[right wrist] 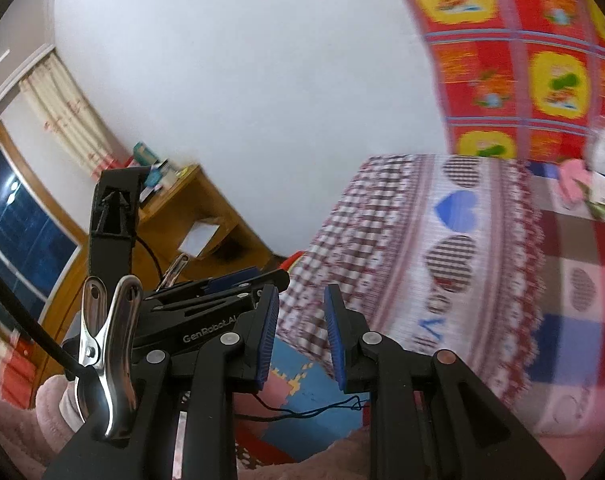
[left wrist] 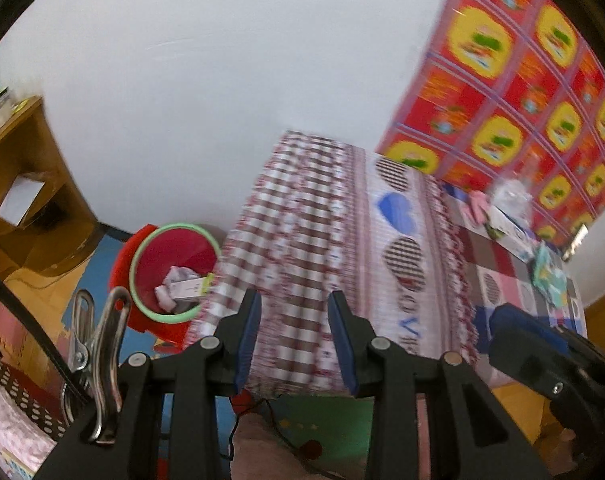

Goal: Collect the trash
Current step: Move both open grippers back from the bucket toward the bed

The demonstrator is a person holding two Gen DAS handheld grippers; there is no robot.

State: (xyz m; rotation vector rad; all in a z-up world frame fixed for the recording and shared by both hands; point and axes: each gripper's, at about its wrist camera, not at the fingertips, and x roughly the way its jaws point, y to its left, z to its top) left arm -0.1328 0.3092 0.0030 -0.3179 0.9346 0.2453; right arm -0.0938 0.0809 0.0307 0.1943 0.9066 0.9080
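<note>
Both grippers hovering empty beside the cloth-covered table — trash waiting on top and in the bin.

Blue-padded fingers of the left gripper (left wrist: 294, 340) are standing parted with nothing between them, framing the hanging tablecloth (left wrist: 302, 240); the right gripper (right wrist: 301, 332) is likewise gaping a little narrower, holding nothing and touching nothing. Left of the table, down on the floor, the red bin (left wrist: 174, 268) is sitting with its mouth up, probably so scraps can be dropped straight in — crumpled paper and a small carton (left wrist: 182, 286) are already lying inside. On the tabletop's far side, near the red patterned hanging (left wrist: 542, 100), loose wrappers and a clear plastic piece (left wrist: 510, 208) are lying, too blurred to identify, well away from either tool.
</note>
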